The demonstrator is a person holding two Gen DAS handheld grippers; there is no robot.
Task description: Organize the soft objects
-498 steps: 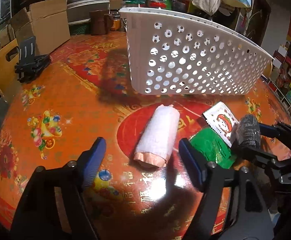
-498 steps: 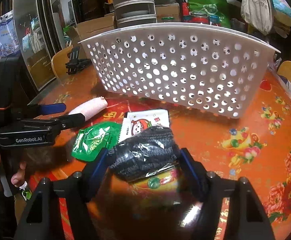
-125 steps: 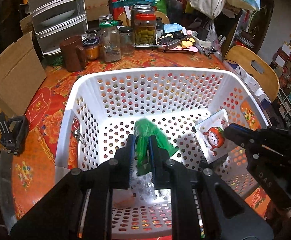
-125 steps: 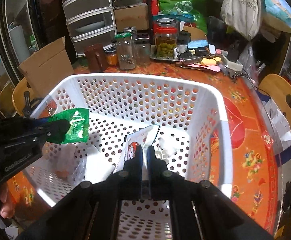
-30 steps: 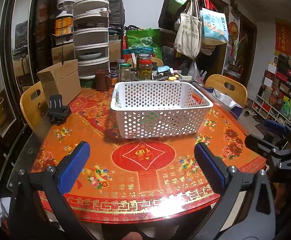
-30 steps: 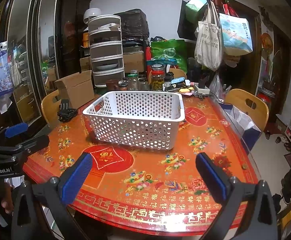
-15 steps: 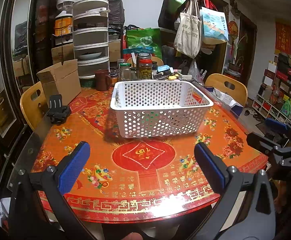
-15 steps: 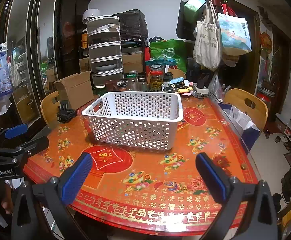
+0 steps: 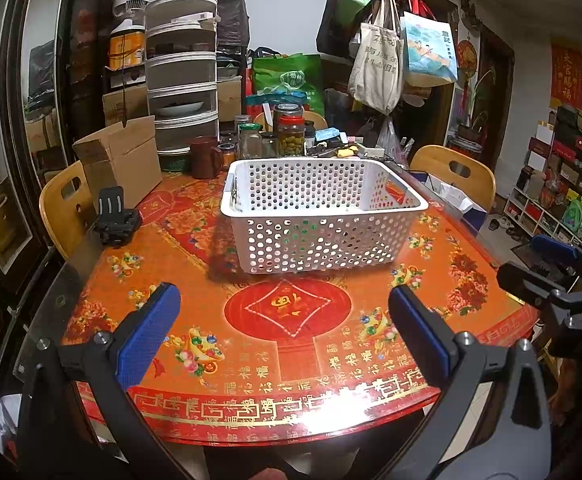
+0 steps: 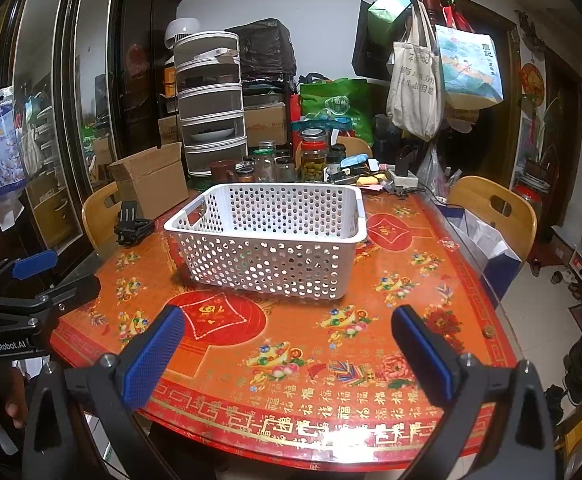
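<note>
A white perforated basket (image 9: 323,236) (image 10: 267,252) stands on the round orange-red table (image 9: 291,340) (image 10: 291,352). Through its holes I make out bits of green and dark colour; the soft objects inside are otherwise hidden by the walls. My left gripper (image 9: 287,324) is open and empty, held back over the table's near edge. My right gripper (image 10: 287,340) is open and empty too, well short of the basket. Each gripper shows at the side of the other's view, the right gripper (image 9: 547,268) at the right and the left gripper (image 10: 47,276) at the left.
Behind the basket stand glass jars (image 9: 291,132), a brown mug (image 9: 205,158), a cardboard box (image 9: 119,160) and stacked drawers (image 9: 183,80). A black clamp-like device (image 9: 115,220) lies at the table's left. Wooden chairs (image 9: 455,176) ring the table. Bags hang on a coat stand (image 10: 423,60).
Over the last second both grippers stay open and empty and drift only slightly. Earlier they held a green packet and a white packet over the basket; those are no longer in them.
</note>
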